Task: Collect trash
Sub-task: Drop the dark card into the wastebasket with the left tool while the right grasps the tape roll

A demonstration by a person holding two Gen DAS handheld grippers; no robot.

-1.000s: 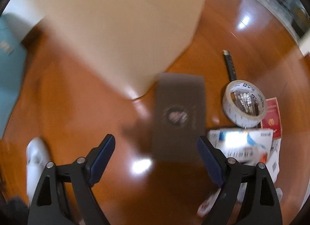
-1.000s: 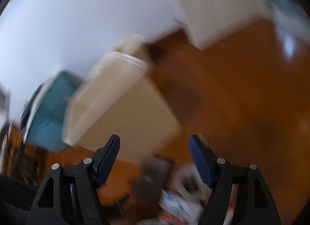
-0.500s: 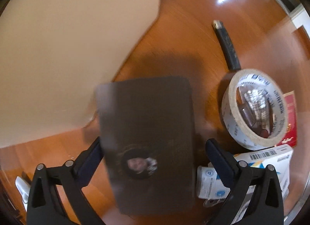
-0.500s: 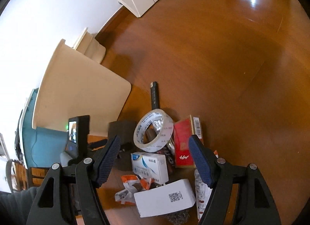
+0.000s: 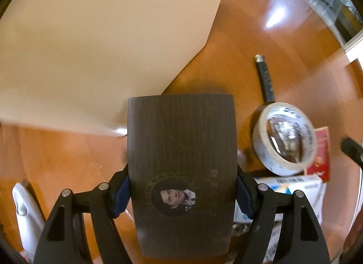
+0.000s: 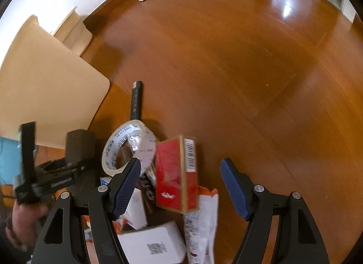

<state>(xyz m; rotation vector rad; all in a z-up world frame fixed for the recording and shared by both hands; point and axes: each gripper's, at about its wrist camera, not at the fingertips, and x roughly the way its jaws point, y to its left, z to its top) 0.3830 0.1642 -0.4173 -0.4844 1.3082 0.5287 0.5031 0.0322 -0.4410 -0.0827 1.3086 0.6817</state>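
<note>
Dark brown box [image 5: 181, 168] clamped between pads of left tool [image 5: 181, 192], jaws just closed onto it, above wood floor [image 6: 238, 64]. Right tool [image 6: 180, 188] held apart, empty, over red box [image 6: 174, 173] beside tape roll [image 6: 127, 146].

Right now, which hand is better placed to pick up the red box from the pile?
Right. Its tool hangs open over the pile with the red box between its fingers. The left tool is already closed on the dark box, so it is occupied.
</note>
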